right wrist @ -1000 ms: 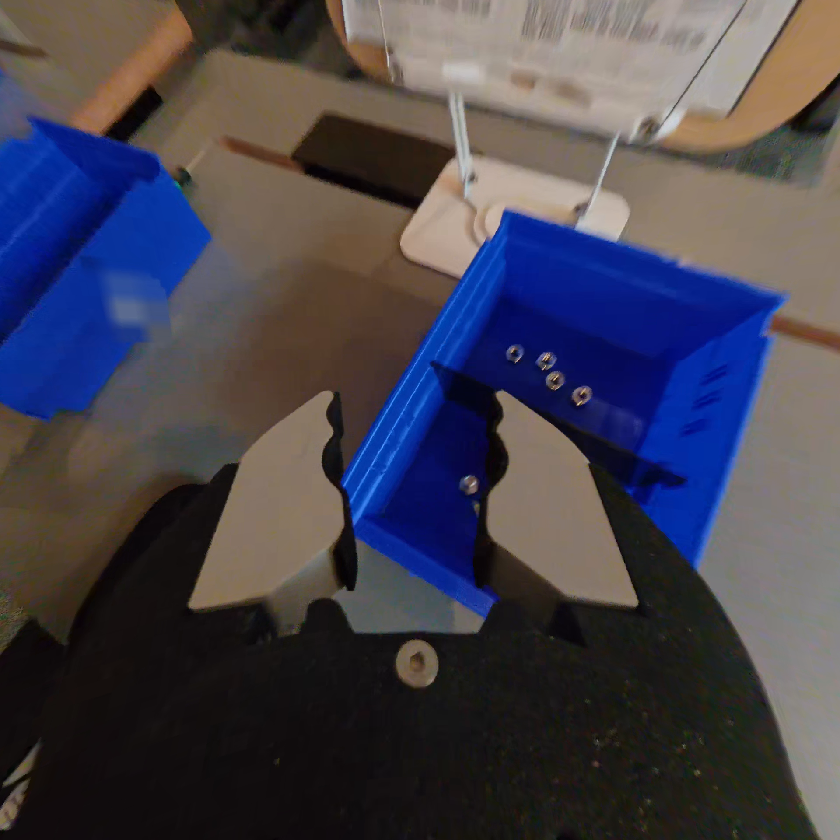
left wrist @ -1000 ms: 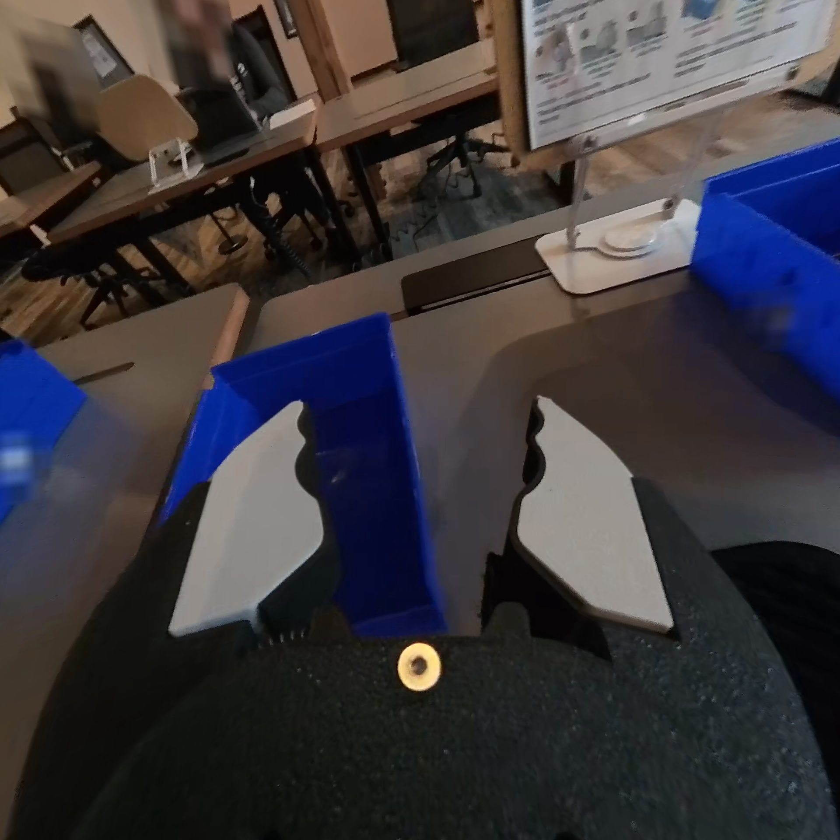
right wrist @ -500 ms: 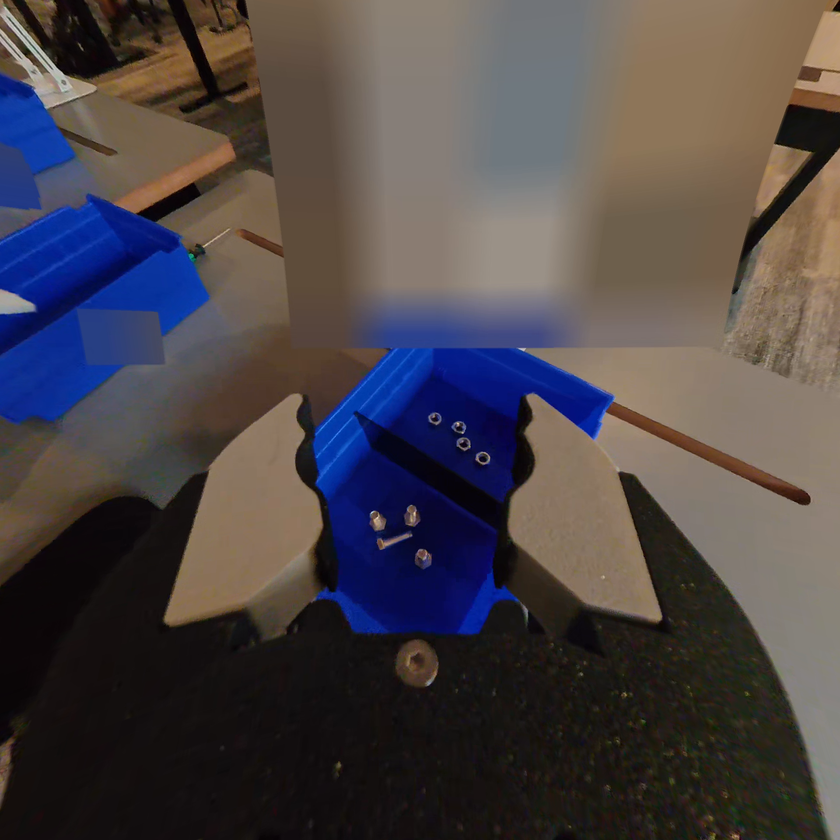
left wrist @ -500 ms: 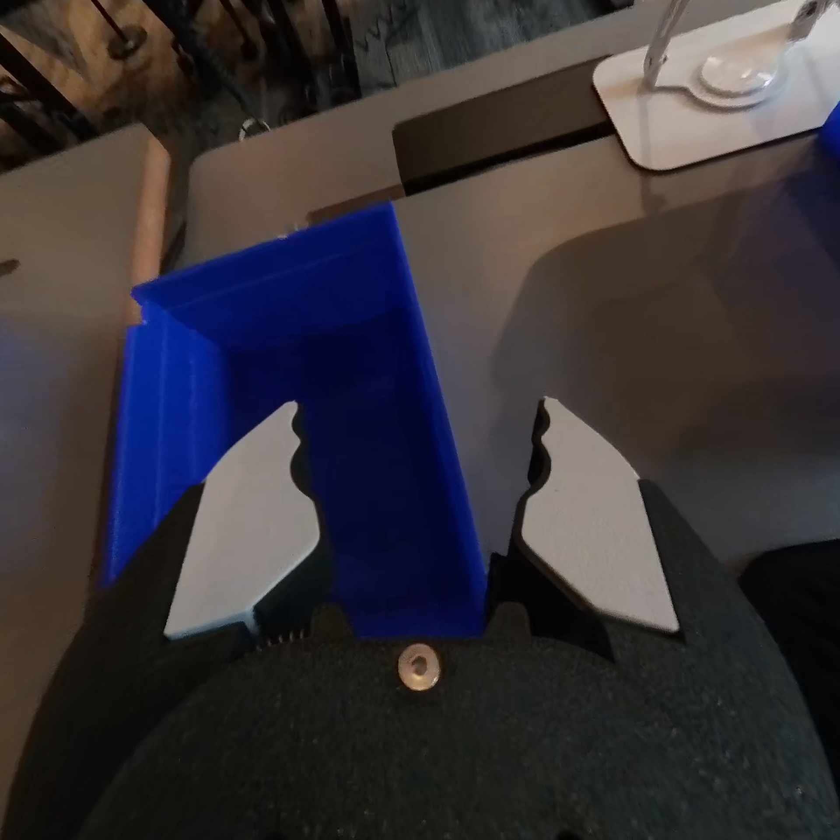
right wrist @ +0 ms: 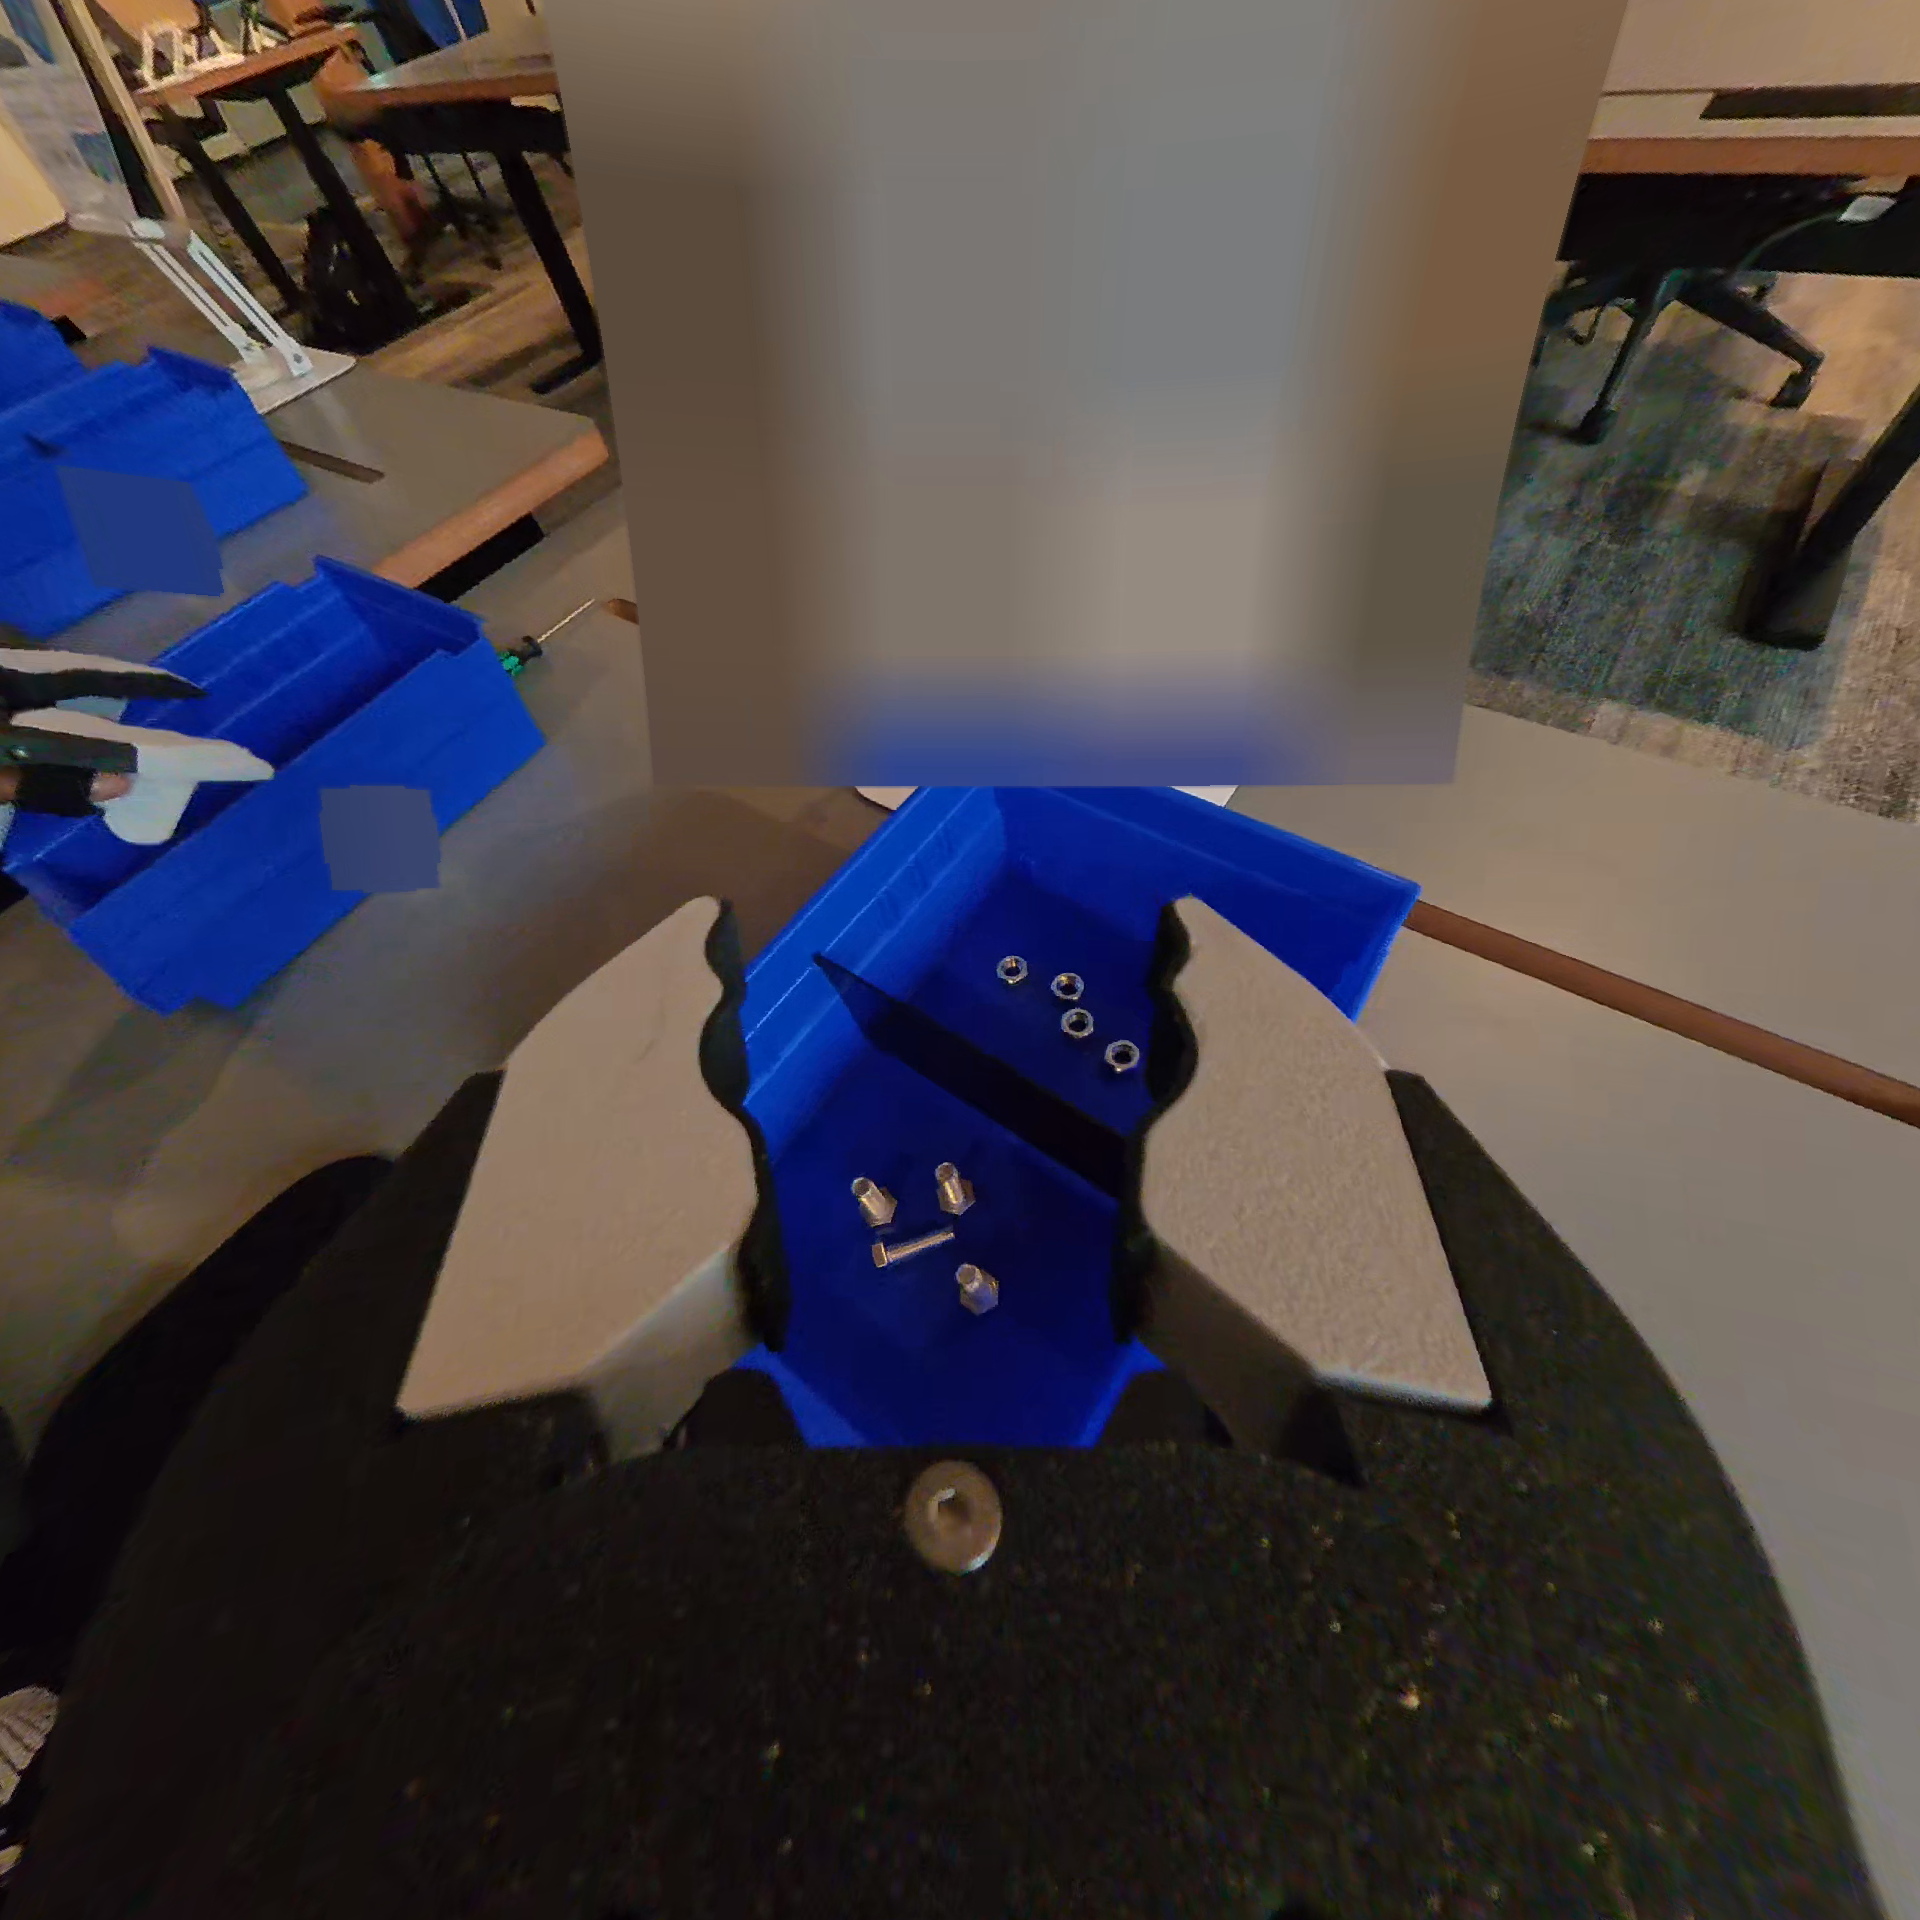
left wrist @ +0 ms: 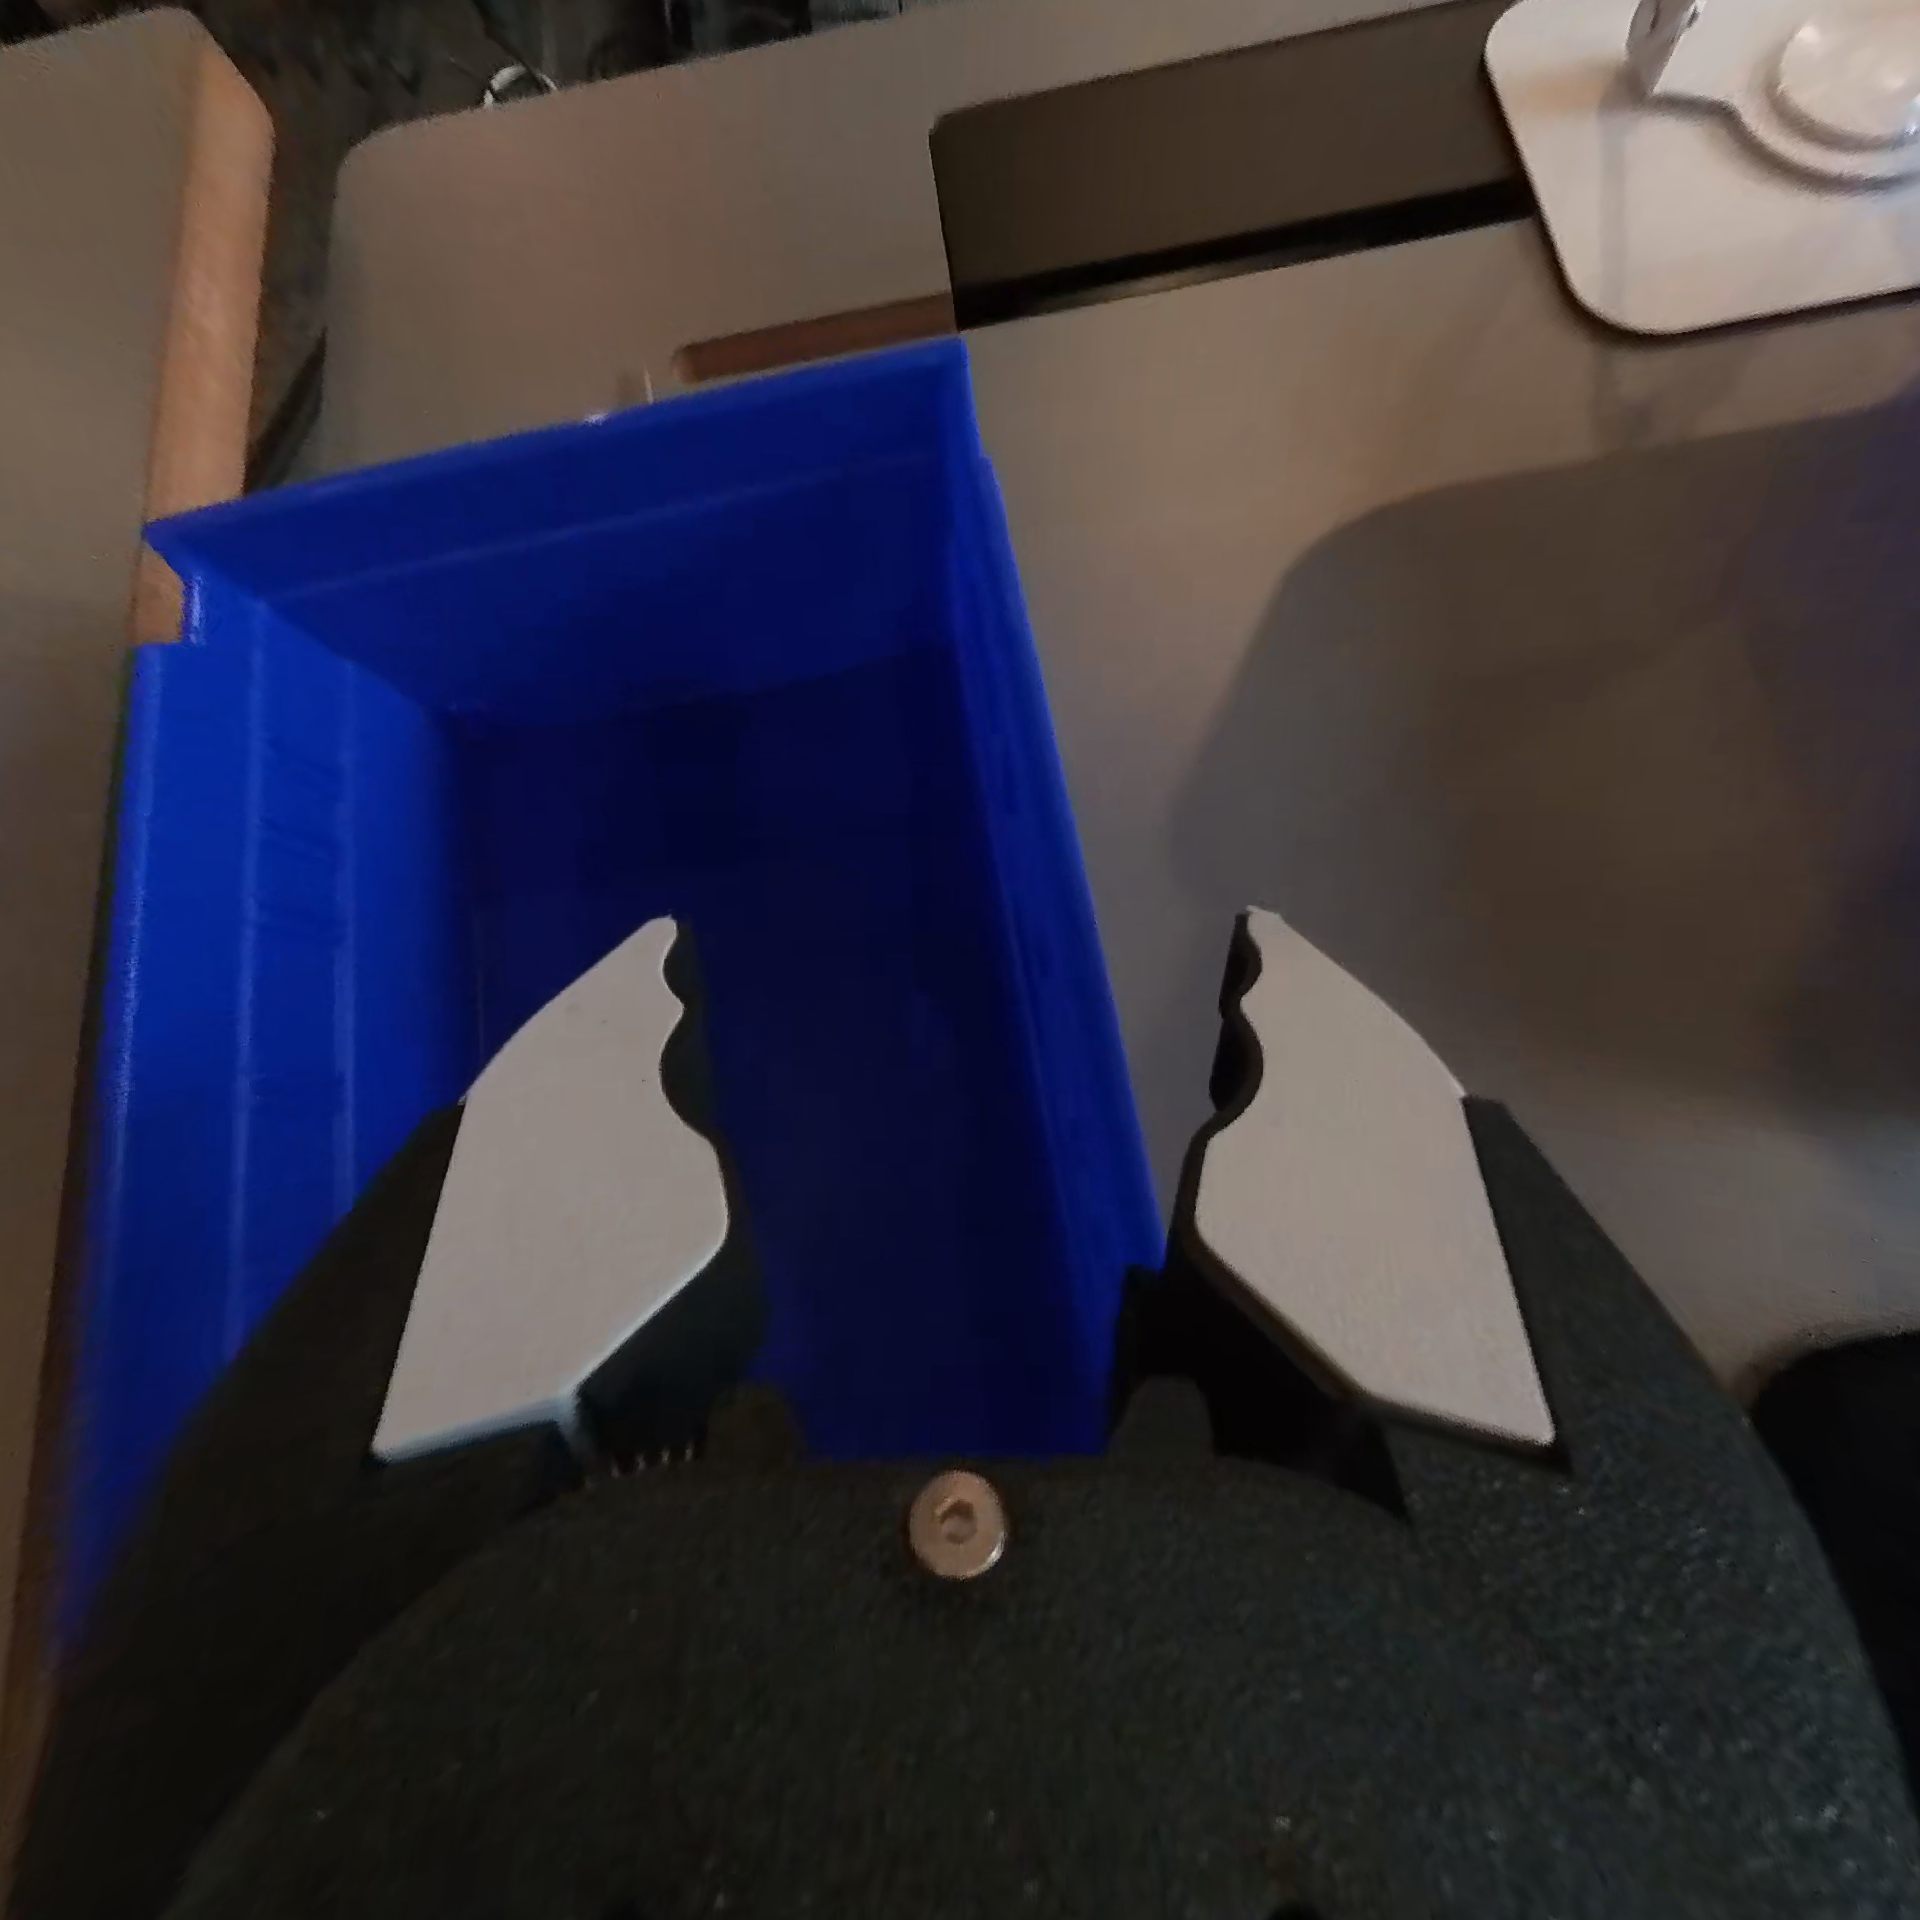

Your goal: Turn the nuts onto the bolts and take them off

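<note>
My left tongs [left wrist: 961,925] are spread wide and hold nothing; they sit at the lower middle of the left wrist view, over a blue bin [left wrist: 582,582] whose inside looks bare as far as I can see. One finger [left wrist: 566,1195] is over the bin's inside, the other beyond its right wall, above the grey table [left wrist: 1455,623]. A white stand base [left wrist: 1714,208] sits in the upper right corner.

My right tongs [right wrist: 945,914] are also wide and hold nothing, low in the right wrist view above a second blue bin [right wrist: 1299,904] split by a dark divider [right wrist: 966,1060]. Four nuts [right wrist: 1070,1008] lie in the far compartment, near centre frame. Four bolts [right wrist: 925,1236] lie in the near one, just below centre: three stand on their heads, one lies flat. At the left edge the left tongs [right wrist: 197,727] show over their bin [right wrist: 312,790].
</note>
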A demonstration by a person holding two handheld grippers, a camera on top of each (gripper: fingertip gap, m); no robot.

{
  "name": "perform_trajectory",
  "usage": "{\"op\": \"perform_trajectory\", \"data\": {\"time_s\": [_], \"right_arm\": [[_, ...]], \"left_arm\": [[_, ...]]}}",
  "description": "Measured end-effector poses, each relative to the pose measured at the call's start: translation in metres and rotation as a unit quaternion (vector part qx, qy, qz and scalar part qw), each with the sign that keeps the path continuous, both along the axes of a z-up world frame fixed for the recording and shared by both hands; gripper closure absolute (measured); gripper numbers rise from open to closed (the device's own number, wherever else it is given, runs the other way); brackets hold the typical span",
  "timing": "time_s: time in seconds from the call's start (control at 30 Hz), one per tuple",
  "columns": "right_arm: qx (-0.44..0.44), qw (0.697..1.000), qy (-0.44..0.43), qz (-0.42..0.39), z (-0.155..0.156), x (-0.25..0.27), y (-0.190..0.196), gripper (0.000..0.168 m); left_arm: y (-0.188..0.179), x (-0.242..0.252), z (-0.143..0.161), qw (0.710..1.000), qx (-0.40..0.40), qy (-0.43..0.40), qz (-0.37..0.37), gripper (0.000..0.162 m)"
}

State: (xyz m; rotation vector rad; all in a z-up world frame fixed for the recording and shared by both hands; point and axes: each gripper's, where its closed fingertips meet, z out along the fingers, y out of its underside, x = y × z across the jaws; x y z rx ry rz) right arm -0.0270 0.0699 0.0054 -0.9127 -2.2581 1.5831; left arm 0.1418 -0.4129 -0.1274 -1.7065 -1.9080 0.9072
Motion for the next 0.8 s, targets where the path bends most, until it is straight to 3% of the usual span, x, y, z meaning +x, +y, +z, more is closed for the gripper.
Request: {"op": "perform_trajectory", "data": {"time_s": [0.3,0.47,0.57,0.7,0.8], "right_arm": [[-0.012,1.0,0.007,-0.009,0.006,-0.001,0.012,0.094],[-0.017,1.0,0.003,-0.017,0.004,-0.004,0.019,0.094],[-0.025,0.999,-0.001,-0.024,0.004,-0.007,0.024,0.094],[-0.03,0.999,-0.002,-0.03,0.005,-0.009,0.03,0.094],[-0.033,0.999,-0.005,-0.033,0.004,-0.011,0.033,0.094]], "left_arm": [[-0.005,0.004,-0.04,0.995,-0.007,-0.099,0.007,0.081],[0.005,-0.005,-0.044,0.996,0.014,-0.088,-0.007,0.111],[0.005,-0.005,-0.048,0.994,0.013,-0.104,-0.003,0.112],[0.015,-0.007,-0.057,0.992,0.026,-0.123,-0.018,0.145],[0.014,-0.008,-0.057,0.991,0.007,-0.134,-0.013,0.152]]}}
